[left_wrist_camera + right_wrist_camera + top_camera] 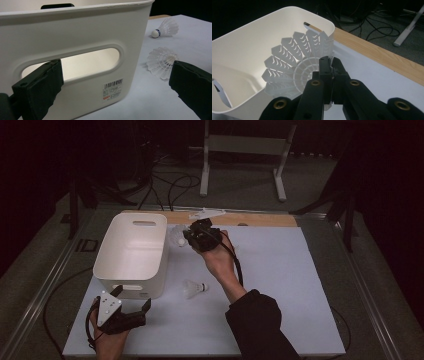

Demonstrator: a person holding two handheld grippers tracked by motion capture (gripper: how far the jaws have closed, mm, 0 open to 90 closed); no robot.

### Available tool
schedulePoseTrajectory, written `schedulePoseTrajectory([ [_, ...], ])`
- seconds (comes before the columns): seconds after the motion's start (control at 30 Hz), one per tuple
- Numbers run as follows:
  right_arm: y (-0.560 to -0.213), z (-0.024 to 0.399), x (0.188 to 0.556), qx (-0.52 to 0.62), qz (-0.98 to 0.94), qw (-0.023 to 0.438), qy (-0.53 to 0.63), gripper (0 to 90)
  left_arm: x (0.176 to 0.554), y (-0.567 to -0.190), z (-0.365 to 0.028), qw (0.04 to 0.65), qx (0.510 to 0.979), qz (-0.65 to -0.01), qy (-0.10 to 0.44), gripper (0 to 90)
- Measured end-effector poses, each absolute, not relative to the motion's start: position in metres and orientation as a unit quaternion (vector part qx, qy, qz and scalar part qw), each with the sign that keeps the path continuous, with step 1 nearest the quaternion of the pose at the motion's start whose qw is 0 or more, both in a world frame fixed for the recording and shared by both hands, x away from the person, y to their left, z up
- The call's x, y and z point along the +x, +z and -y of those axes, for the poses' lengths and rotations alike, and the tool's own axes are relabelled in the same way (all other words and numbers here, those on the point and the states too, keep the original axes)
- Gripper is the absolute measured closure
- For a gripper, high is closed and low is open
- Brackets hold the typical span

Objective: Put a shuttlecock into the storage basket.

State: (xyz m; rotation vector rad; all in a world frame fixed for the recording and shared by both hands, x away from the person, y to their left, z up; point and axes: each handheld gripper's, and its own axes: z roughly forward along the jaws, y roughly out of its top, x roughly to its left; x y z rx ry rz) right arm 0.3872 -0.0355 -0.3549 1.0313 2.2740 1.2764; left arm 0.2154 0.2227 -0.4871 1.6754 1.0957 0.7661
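You're pinching a shuttlecock [294, 65] in the right gripper [331, 75] just beside the bin [131, 254] — left gripper [131, 299] gaping wide, holding nothing.

Held shuttlecock [294, 67] cork: hidden between the right gripper [331, 72] jaws.
Bin [75, 30] label [113, 89]: words too small to read.
Bin bottom: cut off by the edge.

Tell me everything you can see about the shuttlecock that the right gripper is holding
The shuttlecock is white, and its skirt looks like moulded plastic: a ring of slotted, feather-shaped vanes fanning from ribbed rings near the base. The right gripper is shut on it near its narrow end, so the head is hidden behind the jaws. The open skirt faces away from the gripper, toward the white bin, held in the air just beside the bin's rim. Nothing else touches it.
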Motion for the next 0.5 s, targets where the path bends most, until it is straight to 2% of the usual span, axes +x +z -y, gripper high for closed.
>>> schedulePoseTrajectory([
  [0.5,-0.35,0.024,0.388,0.352,-0.801,0.168,0.454,88.9,0.215,-0.487,-0.223,0.478,0.687,-0.448,0.313,0.0],
])
